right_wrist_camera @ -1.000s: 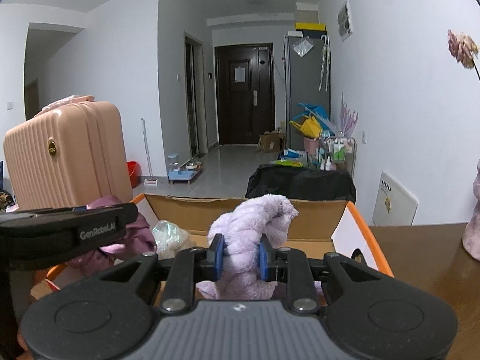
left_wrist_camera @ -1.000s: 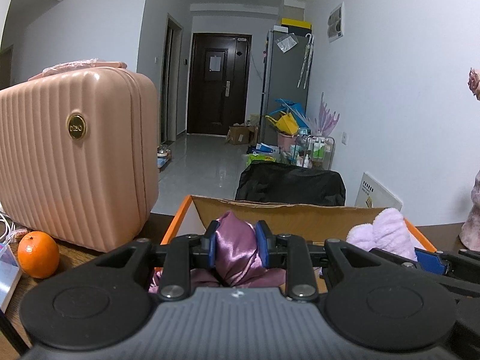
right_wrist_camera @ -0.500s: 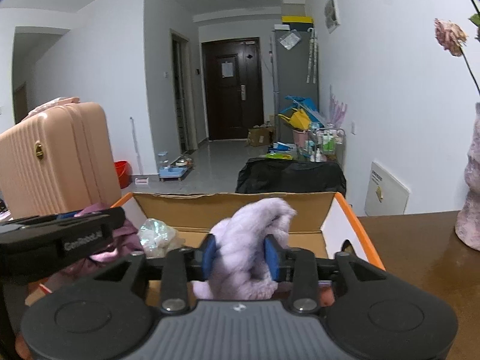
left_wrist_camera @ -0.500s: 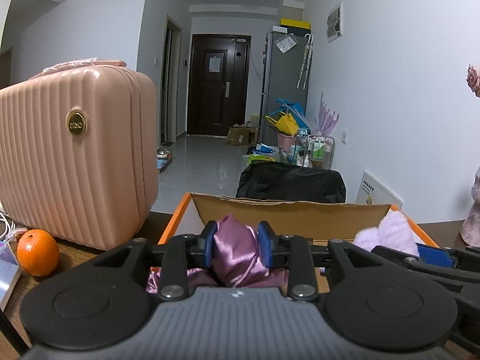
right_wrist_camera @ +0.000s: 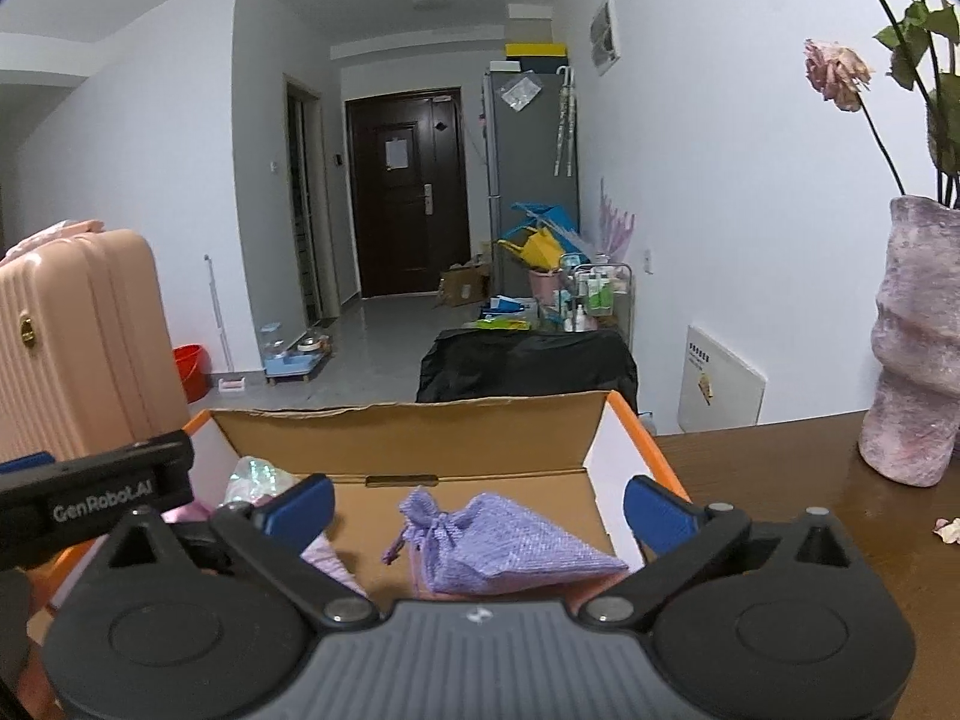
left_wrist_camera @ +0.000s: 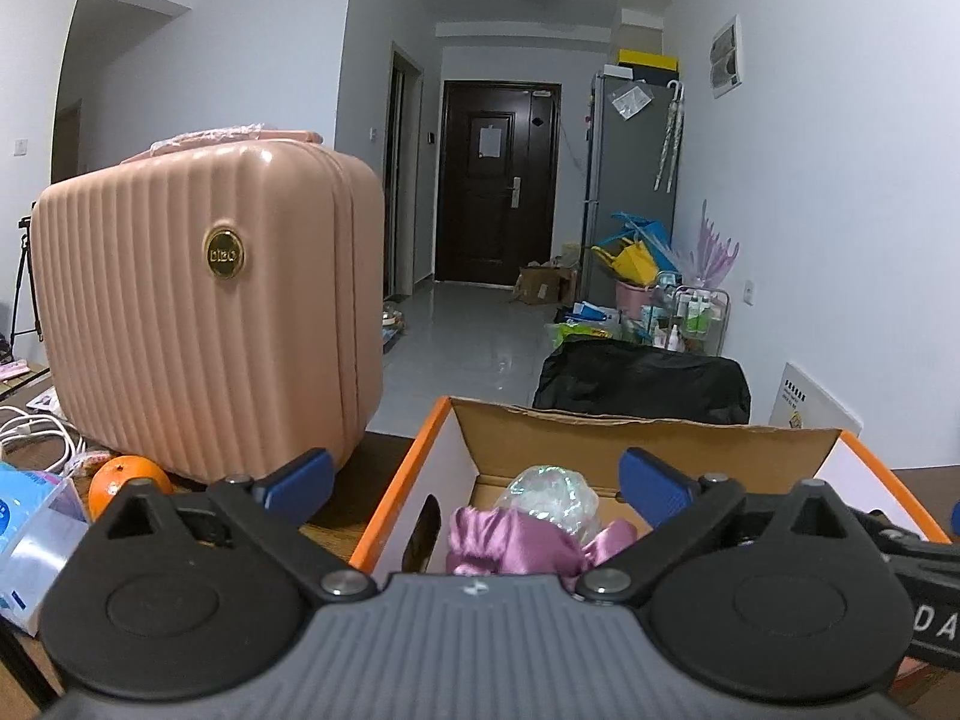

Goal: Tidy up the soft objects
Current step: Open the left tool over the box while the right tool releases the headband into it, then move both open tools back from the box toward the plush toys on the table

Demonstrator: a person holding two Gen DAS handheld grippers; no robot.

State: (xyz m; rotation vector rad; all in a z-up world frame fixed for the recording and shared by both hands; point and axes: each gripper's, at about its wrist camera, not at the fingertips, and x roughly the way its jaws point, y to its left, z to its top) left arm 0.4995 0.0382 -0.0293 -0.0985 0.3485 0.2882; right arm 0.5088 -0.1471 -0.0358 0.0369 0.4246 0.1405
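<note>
My left gripper (left_wrist_camera: 474,480) hangs over the orange-rimmed cardboard box (left_wrist_camera: 420,456), its jaws opening wide with nothing pressed between them. Below it in the box lie a crumpled purple satin cloth (left_wrist_camera: 522,546) and a clear iridescent wad (left_wrist_camera: 552,495). My right gripper (right_wrist_camera: 480,504) is over the same box (right_wrist_camera: 636,420), its jaws also opening and holding nothing. A lavender drawstring pouch (right_wrist_camera: 498,546) rests on the box floor under it. A pale pink soft piece (right_wrist_camera: 333,561) shows beside its left finger. The fluffy lilac piece is out of sight.
A ribbed pink suitcase (left_wrist_camera: 204,324) stands left of the box, with an orange (left_wrist_camera: 126,480) and white cables (left_wrist_camera: 30,426) at its foot. A mottled pink vase (right_wrist_camera: 918,348) with dried roses stands on the brown table at the right. The left gripper's black casing (right_wrist_camera: 102,492) crosses the box's left side.
Both grippers went from shut on soft items to wide open. The satin cloth dropped into the box. The fluffy lilac piece left the right jaws, and the lavender pouch came into view.
</note>
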